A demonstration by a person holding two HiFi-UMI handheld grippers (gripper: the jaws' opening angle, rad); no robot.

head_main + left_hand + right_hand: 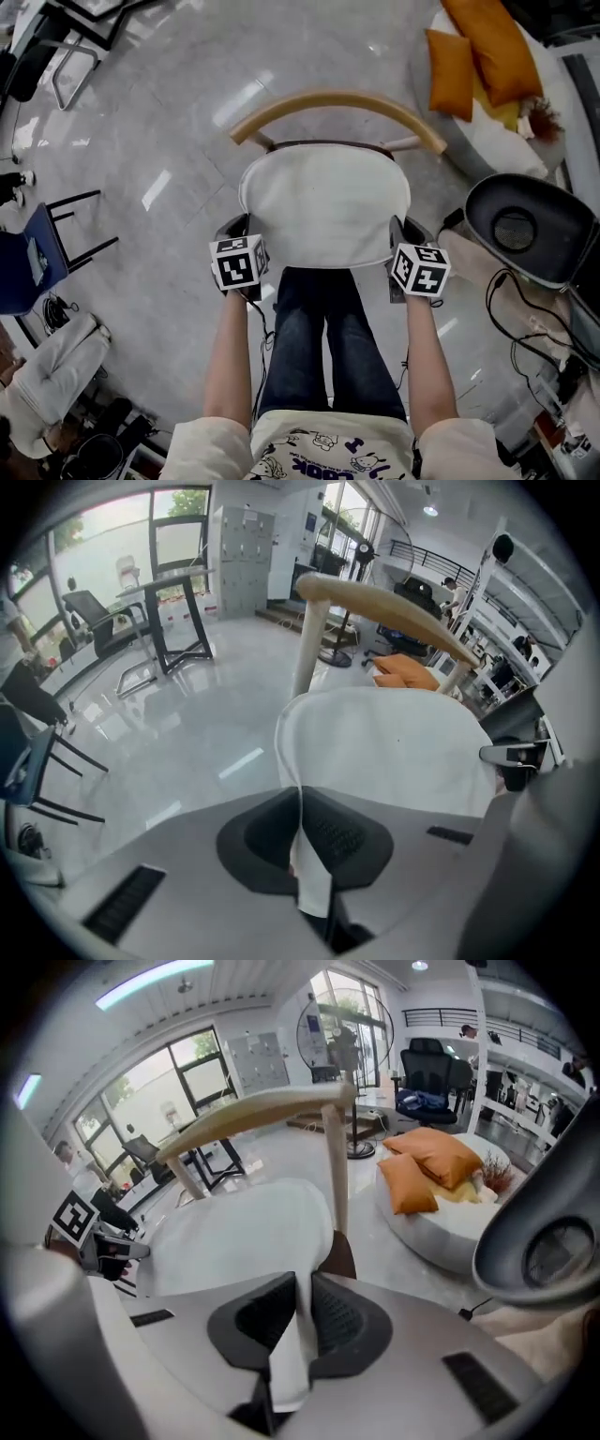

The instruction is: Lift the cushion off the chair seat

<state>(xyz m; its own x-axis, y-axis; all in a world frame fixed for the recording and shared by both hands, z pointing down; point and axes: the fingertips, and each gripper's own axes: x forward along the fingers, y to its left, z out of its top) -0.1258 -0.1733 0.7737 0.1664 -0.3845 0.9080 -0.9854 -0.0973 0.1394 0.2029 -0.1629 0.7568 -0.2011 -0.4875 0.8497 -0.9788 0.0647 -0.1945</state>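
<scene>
A white cushion (323, 206) spreads in front of the chair's curved wooden backrest (337, 105) and hides the seat in the head view. My left gripper (246, 246) is shut on the cushion's near left corner, and my right gripper (405, 246) is shut on its near right corner. In the left gripper view the cushion (394, 752) has a fold of its edge pinched between the jaws of the left gripper (302, 832). The right gripper (302, 1321) pinches the cushion (234, 1232) the same way. A bit of dark brown seat (340, 1255) shows below the cushion's edge.
Orange pillows (478, 56) lie on a round white pouffe at the back right. A dark round shell (525, 225) and loose cables (525, 319) lie to the right. A blue chair (28, 258) stands at the left. The person's legs (323, 337) stand just before the chair.
</scene>
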